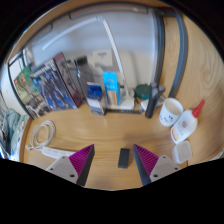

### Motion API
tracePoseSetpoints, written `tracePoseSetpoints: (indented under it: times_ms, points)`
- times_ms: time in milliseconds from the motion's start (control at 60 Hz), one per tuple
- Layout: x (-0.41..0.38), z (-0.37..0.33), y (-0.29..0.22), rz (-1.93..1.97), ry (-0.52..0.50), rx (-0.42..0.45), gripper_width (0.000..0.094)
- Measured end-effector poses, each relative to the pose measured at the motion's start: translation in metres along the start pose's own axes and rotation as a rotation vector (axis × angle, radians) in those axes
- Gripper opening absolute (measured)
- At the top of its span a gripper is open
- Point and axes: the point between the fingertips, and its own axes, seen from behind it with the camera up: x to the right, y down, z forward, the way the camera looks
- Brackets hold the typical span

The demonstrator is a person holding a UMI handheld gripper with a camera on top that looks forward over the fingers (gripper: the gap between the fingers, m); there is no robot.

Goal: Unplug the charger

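My gripper (pixel 113 160) is open over a wooden table (pixel 105 130), its two magenta pads spread wide. A small dark rectangular object (pixel 124 157) lies flat on the table between the fingers, nearer the right one, with gaps at both sides. A white power strip with a coiled white cable (pixel 43 136) lies on the table ahead to the left of the fingers. I cannot tell whether a charger is plugged into it.
A white mug (pixel 172 111) and a white bottle with a red cap (pixel 189 121) stand ahead to the right. Blue boxes (pixel 111 87) and a small box (pixel 95 97) stand at the back. Books or packages (pixel 50 88) lean at the back left.
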Motion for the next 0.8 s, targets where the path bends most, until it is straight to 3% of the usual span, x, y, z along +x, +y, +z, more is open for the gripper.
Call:
tracePoseSetpoints:
  times_ms: [167,333,500,800]
  points:
    - [-0.04,-0.091,-0.048,-0.001,-0.032,0.232,0.0799]
    - [-0.08,-0.165,-0.043,-0.014,-0.05,0.381,0.0841]
    - [-0.116,-0.199,0.007,0.0,-0.069,0.406,0.0838]
    - [-0.158,-0.215,0.076,-0.06,-0.094,0.362,0.0838]
